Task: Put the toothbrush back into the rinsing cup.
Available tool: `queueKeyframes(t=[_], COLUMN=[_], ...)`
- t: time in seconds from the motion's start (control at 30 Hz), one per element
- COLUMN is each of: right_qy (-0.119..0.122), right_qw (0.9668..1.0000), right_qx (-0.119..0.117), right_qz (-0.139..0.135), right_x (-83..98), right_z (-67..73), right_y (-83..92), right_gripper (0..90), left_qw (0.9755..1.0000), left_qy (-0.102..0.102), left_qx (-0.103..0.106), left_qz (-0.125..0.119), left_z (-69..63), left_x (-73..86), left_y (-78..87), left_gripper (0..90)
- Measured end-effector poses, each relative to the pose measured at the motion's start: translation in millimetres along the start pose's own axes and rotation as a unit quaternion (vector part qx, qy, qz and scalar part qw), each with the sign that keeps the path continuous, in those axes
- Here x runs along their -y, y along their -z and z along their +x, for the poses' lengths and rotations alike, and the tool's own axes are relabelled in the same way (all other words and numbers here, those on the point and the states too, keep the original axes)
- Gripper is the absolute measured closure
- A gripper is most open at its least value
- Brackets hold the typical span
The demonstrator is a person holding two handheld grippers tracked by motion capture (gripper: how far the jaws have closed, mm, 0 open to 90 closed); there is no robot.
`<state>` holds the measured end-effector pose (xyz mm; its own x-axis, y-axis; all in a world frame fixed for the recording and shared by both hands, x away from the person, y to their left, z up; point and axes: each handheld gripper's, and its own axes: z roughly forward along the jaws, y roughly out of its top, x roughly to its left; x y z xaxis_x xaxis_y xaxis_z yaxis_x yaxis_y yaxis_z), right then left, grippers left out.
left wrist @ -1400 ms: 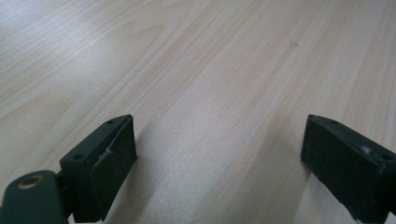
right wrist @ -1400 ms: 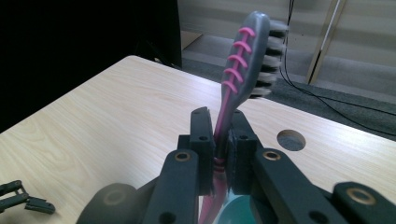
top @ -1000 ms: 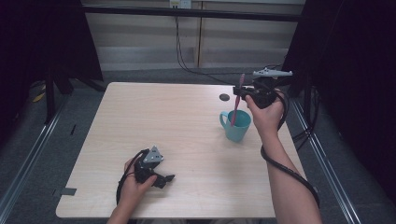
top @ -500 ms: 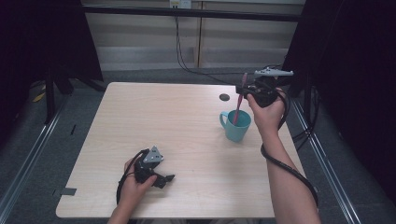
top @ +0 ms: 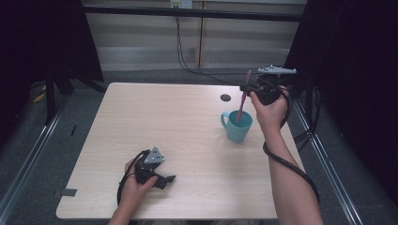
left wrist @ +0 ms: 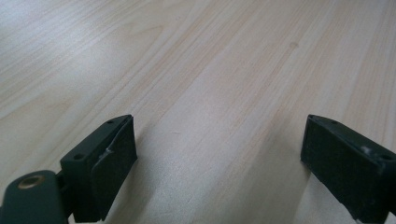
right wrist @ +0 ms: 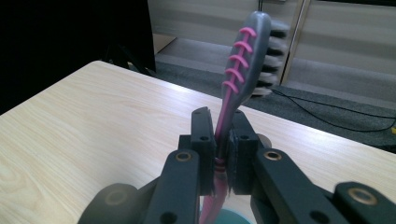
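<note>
A: Where is your right gripper (top: 245, 87) just now?

B: At about two o'clock on the table (top: 141, 122), up above the cup (top: 237, 125). Your right hand (top: 268, 108) carries it near the far right corner.

A: And what have you got in it?

B: The toothbrush (top: 242, 101). In the right gripper view (right wrist: 219, 154) your jaws are pinched tight on its pink neck, with no gap on either side. The grey head with its pink ribs stands above the jaws, toward twelve o'clock in that view, bristles turned to the right.

A: Where does the rest of the toothbrush go?

B: From the high view it slants down from your grip, and its lower end dips inside the cup's mouth. I cannot tell whether that end touches the bottom or the wall.

A: The cup itself?

B: Teal, upright on the table, handle pointing toward nine o'clock. A small dark spot (top: 225, 98) lies on the wood just past it, toward eleven o'clock from the cup.

A: Now your left gripper (top: 165, 178)?

B: Down at seven o'clock on the table, near the front edge, well apart from the cup. Your left hand (top: 136, 183) is wrapped around its body.

A: Is it holding anything?

B: No. In the left gripper view (left wrist: 219, 158) your jaws stand wide apart with bare wood between them.
</note>
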<state>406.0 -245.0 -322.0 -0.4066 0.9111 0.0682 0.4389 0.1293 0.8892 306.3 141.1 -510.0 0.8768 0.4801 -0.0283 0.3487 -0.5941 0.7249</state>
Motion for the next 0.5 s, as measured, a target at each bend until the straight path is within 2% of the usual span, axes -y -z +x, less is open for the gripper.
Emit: queueKeyframes(t=[0.5], right_qy=[-0.005], right_qw=[0.9998], right_qx=[0.015], right_qz=[0.006], right_x=[10.6], right_z=[-8.1], right_y=[-5.3], right_gripper=[83.3], left_qw=[1.0000], left_qy=[0.001], left_qx=[-0.002], left_qz=[-0.002], left_z=[-0.4], left_x=[0.2], left_y=[-0.3], left_gripper=[10.1])
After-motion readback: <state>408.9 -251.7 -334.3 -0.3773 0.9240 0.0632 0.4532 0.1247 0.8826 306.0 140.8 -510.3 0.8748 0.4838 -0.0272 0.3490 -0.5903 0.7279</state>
